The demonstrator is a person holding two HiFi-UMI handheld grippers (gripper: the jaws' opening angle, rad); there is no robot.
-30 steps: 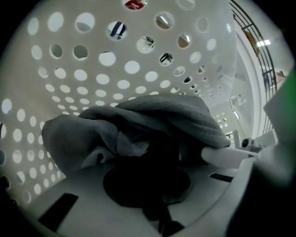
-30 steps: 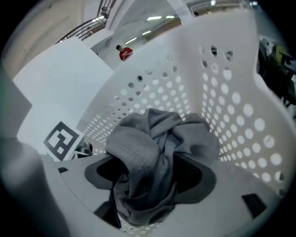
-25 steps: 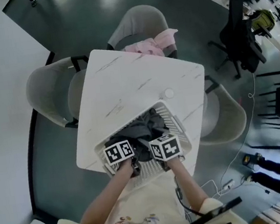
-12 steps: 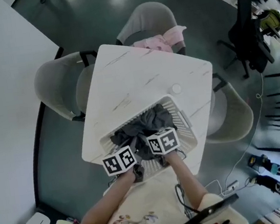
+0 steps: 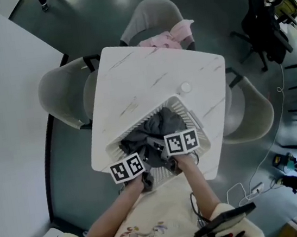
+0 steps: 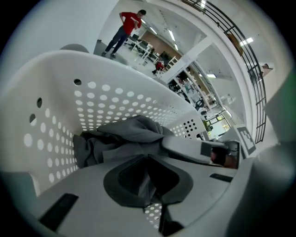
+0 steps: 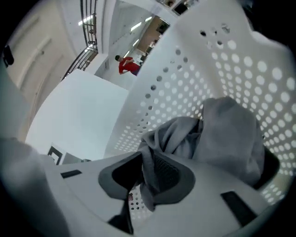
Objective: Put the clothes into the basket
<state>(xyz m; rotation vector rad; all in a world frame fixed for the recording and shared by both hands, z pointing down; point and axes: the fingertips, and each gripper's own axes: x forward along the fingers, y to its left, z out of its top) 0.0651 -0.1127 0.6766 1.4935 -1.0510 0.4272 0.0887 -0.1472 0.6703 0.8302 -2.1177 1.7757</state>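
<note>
Now angled down into the basket [image 6: 115, 92], left tool [image 6: 147, 170] grips the grey clothes [image 6: 132, 132], right tool [image 7: 147, 172] just closing on them.

Seen from the head, marker cubes hide the fingers of the left gripper [image 6: 146, 159] and the right gripper [image 7: 144, 159], and part of the crumpled dark grey garment [image 5: 163, 123]. The white marble-patterned table [image 5: 149, 82] cuts off the pink cloth [image 5: 167, 36] behind it.
</note>
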